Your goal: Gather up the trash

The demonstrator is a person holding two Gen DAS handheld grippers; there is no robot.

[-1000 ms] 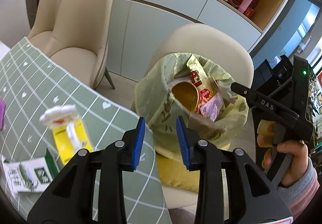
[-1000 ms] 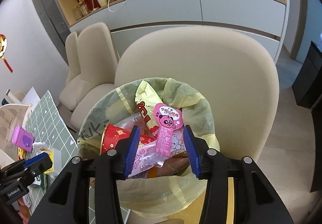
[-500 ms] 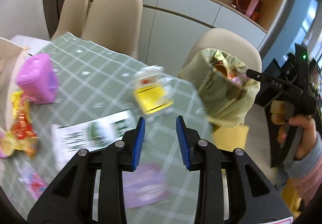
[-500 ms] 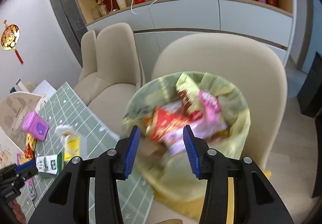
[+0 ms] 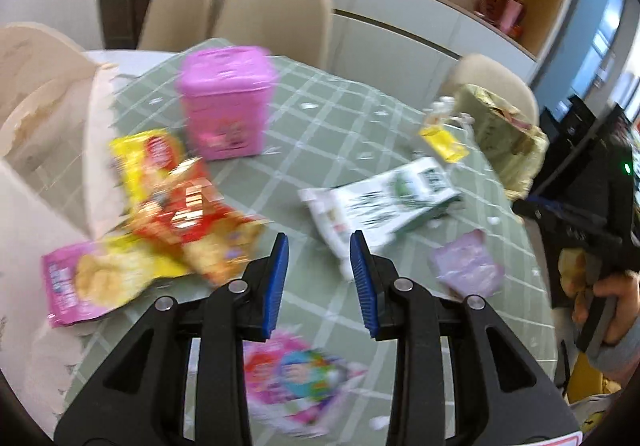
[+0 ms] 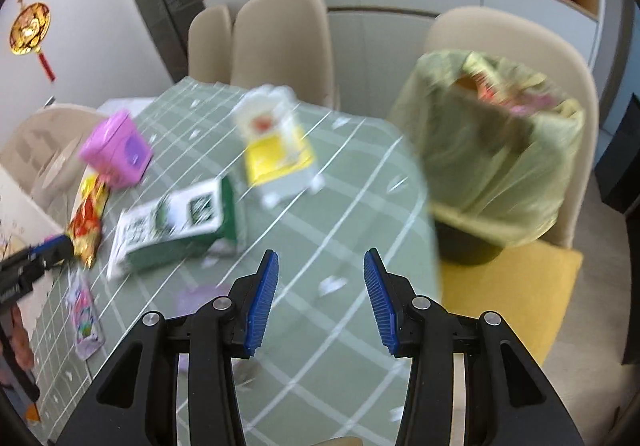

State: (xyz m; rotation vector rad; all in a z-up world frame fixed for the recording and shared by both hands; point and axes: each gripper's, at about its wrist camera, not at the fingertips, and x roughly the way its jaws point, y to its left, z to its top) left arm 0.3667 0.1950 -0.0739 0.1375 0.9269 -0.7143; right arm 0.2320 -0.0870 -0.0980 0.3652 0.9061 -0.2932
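My left gripper [image 5: 318, 246] is open and empty above the green checked tablecloth [image 5: 296, 133], between a red and yellow snack wrapper [image 5: 188, 213] and a green and white carton [image 5: 384, 201]. A colourful wrapper [image 5: 300, 378] lies below its fingers. My right gripper [image 6: 318, 266] is open and empty over the table's near edge. The trash bin with a yellow-green bag [image 6: 492, 149] stands on a chair [image 6: 516, 270] to its right, with wrappers inside. The carton [image 6: 180, 226] and a yellow and white package [image 6: 276, 141] lie ahead of it.
A pink box [image 5: 224, 101] stands at the table's far side, also in the right wrist view [image 6: 116, 149]. A pale purple wrapper [image 5: 468, 270] lies near the table's right edge. Beige chairs [image 5: 276, 13] stand behind the table, white cabinets beyond.
Both grippers have swung left, away from the trash bag and over the table. The views are blurred with motion. Both stay open and empty.
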